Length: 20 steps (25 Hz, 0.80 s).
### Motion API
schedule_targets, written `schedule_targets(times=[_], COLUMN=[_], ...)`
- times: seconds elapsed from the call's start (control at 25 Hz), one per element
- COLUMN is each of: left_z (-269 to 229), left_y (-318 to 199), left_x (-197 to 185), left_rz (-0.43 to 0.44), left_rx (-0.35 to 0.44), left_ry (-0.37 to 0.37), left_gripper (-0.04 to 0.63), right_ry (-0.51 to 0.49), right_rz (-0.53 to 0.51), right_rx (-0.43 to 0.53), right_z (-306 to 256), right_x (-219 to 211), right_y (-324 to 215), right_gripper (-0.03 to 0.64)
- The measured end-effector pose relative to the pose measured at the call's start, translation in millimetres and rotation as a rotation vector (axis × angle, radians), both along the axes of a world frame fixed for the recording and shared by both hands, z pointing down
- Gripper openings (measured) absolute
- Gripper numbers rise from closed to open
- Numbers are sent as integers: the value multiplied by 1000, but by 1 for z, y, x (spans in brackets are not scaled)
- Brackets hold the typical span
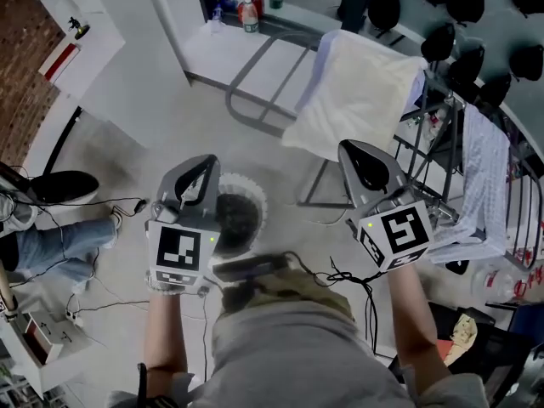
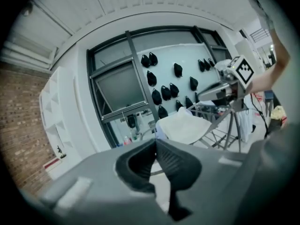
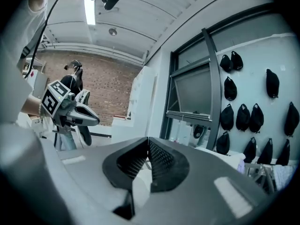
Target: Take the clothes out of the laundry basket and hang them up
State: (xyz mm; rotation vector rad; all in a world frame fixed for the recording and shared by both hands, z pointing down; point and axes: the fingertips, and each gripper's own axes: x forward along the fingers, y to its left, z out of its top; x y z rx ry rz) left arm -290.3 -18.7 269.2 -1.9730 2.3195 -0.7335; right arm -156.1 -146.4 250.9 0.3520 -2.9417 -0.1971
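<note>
Head view looks steeply down on both grippers held out side by side above a pale floor [image 1: 153, 117]; the left gripper [image 1: 202, 167] has its jaws pressed together with nothing between them, and its own view shows the same, the two ribbed pads meeting at the tip and empty; the right gripper [image 1: 354, 153] is likewise closed on nothing, its pads touching in the right gripper view; each carries its marker cube facing the camera; the laundry basket [image 1: 253, 196], round with a white slotted rim, stands on the floor just beyond and between the two grippers, nearer the left one, and its inside is too dark to tell what lies in it; a grey metal drying rack [image 1: 265, 73] stands further off, towards the right; a cream cloth [image 1: 357, 92] is draped over its near end, and a pale patterned garment [image 1: 486, 172] hangs over its bars at the right edge, both well apart from either gripper; the left gripper view points at that cream cloth, with the right gripper at its right side; behind the rack a light wall carries rows of black caps [image 1: 450, 11]; a few bottles [image 1: 248, 14] stand on a white ledge at the top; at the left edge a seated person's jeans [image 1: 51, 245] and black shoe [image 1: 61, 185] show beside loose cables on the floor.
</note>
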Motion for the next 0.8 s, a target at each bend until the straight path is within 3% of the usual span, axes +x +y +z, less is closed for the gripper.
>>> schedule_targets(times=[0.24,0.8], left_z=[22,46], left_y=[30,62], left_x=[-1,-18], left_rz=[2,25], left_rx=[-31,-79], left_ry=[29,95], left_gripper=[-8,-8], right_ry=[15,94], right_rz=[-44,-74], right_rx=[-63,-46], right_z=[23,42], right_x=[-16,-48], right_y=[38,83], right_gripper=[5,5])
